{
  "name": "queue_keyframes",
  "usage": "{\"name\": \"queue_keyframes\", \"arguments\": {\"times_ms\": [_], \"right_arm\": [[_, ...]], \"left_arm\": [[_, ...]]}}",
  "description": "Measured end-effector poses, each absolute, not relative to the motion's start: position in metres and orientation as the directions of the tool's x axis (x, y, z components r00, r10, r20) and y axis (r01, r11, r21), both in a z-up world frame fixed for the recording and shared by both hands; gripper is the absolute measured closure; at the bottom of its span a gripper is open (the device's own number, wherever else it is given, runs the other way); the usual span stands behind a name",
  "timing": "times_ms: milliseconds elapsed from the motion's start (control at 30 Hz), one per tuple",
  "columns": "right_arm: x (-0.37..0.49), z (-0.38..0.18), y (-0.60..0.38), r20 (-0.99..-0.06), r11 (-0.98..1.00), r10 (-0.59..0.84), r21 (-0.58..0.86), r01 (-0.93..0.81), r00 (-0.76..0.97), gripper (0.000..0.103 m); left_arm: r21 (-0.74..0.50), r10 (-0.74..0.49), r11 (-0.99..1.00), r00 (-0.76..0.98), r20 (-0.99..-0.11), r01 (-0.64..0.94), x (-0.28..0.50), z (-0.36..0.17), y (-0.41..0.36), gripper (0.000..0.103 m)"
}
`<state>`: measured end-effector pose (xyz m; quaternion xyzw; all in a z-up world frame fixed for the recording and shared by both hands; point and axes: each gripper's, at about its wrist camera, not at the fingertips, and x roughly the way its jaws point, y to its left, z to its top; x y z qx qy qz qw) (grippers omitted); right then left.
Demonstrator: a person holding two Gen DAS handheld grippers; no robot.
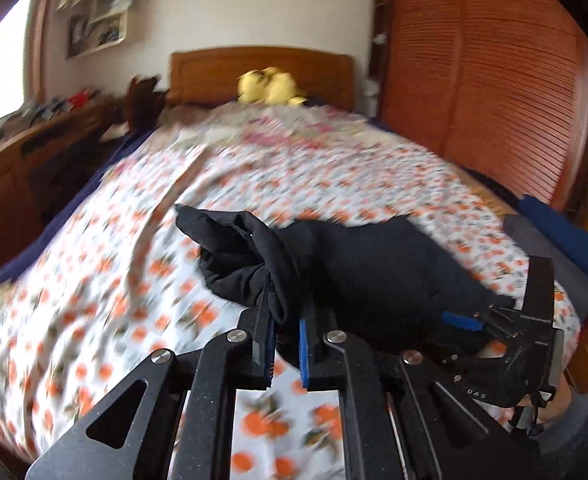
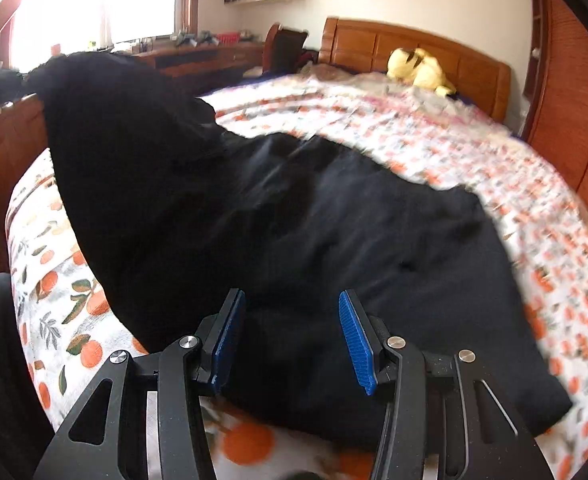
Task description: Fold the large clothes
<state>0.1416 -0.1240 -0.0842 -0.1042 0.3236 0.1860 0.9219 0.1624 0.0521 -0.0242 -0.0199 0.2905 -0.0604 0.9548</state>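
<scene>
A large black garment (image 2: 294,220) lies spread on the bed with the orange-print cover (image 2: 434,140). Its left part is lifted up towards the upper left. In the left wrist view my left gripper (image 1: 284,312) is shut on a bunched corner of the black garment (image 1: 246,256) and holds it above the bed. My right gripper (image 2: 290,300) is open, its blue pads (image 2: 356,340) either side of the garment's near edge, low over the cloth. The right gripper also shows in the left wrist view (image 1: 466,320) at the garment's right end.
A yellow plush toy (image 2: 418,68) lies by the wooden headboard (image 2: 414,44). A wooden desk (image 2: 198,56) with clutter stands under the bright window at left. A slatted wooden wardrobe (image 1: 474,80) stands right of the bed. A dark blue folded item (image 1: 566,236) lies at the bed's right edge.
</scene>
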Motion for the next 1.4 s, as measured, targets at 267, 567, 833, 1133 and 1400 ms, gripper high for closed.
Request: {"name": "queue_keyframes", "arguments": {"times_ms": [267,567,833,1133,1400], "right_arm": [[0.121,-0.059,-0.227,-0.564,0.981,0.136,-0.035,-0.188,0.814,0.053],[0.132,-0.085,-0.291,-0.661,0.995,0.094,0.036,-0.093,0.745,0.053],[0.125,-0.086,-0.287,-0.652,0.996,0.074,0.019,-0.082,0.755,0.053],[0.124,-0.078,-0.279,-0.622,0.997,0.075,0.027,-0.074,0.780,0.053],[0.140,-0.048,-0.273,-0.577,0.997,0.070,0.010,-0.078,0.814,0.053]], "left_arm": [[-0.018,-0.280,0.945,0.784,-0.554,0.325,0.206,-0.001,-0.078,0.094],[-0.096,-0.373,0.905,0.662,-0.650,0.415,0.218,-0.051,-0.150,0.094],[-0.105,-0.396,0.891,0.644,-0.654,0.441,0.203,-0.053,-0.155,0.063],[-0.052,-0.359,0.913,0.739,-0.570,0.403,0.180,-0.018,-0.126,0.024],[-0.024,-0.257,0.957,0.813,-0.523,0.288,0.157,-0.028,-0.064,0.021]]}}
